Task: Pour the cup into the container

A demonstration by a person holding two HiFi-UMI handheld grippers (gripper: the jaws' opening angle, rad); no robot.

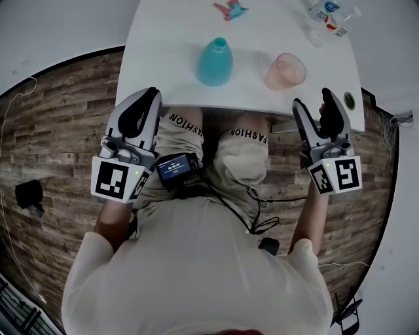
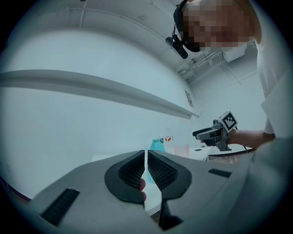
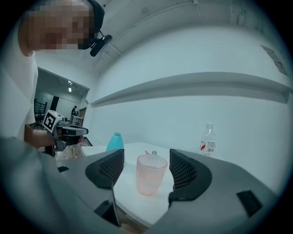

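A translucent pink cup (image 1: 285, 70) stands upright near the front right of the white table (image 1: 163, 39). A teal bottle-shaped container (image 1: 215, 62) stands to its left. My right gripper (image 1: 312, 99) is held level just off the table's front edge, open. In the right gripper view the cup (image 3: 150, 176) shows between the spread pads (image 3: 185, 170), a little ahead of them and untouched. My left gripper (image 1: 149, 98) hangs at the front left edge, its jaws together on nothing. The left gripper view shows the container (image 2: 157, 145) and the cup (image 2: 181, 150) beyond the closed tips (image 2: 145, 157).
A clear water bottle (image 3: 208, 139) is on the table's far right, and a small pink and teal item (image 1: 229, 10) lies at the far middle. A cable hole (image 1: 349, 100) sits in the front right corner. The person's knees are under the table edge.
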